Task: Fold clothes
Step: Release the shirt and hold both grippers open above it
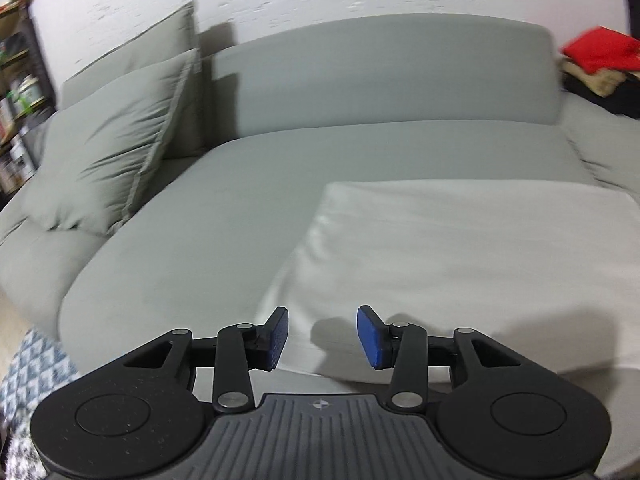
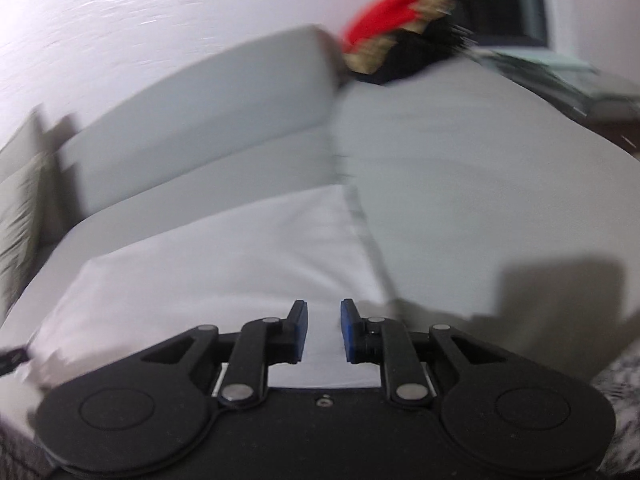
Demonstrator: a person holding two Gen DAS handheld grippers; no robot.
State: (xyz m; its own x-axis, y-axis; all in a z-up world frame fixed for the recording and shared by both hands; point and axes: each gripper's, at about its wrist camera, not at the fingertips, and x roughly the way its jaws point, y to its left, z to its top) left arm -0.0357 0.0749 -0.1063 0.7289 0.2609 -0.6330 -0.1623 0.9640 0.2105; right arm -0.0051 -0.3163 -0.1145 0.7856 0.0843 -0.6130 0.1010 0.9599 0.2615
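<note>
A white garment (image 1: pixel 460 260) lies flat, folded into a rectangle, on the grey sofa seat (image 1: pixel 180 248). My left gripper (image 1: pixel 325 336) hovers over its near left edge, jaws open, nothing between the blue pads (image 1: pixel 370 340). In the right wrist view the same white garment (image 2: pixel 220 272) fills the lower left. My right gripper (image 2: pixel 325 330) hangs above its near right part. Its jaws stand a narrow gap apart, and the cloth seen through the gap lies below the pads, not pinched. A pile of red, tan and black clothes (image 1: pixel 592 64) (image 2: pixel 396 36) sits at the sofa's far right.
Two grey pillows (image 1: pixel 108 148) lean at the sofa's left end, against the backrest (image 1: pixel 380 76). A cluttered shelf (image 1: pixel 20 92) stands at far left. A patterned rug (image 1: pixel 32 368) (image 2: pixel 616 372) covers the floor in front. A dark low surface (image 2: pixel 580 80) lies beyond the sofa's right end.
</note>
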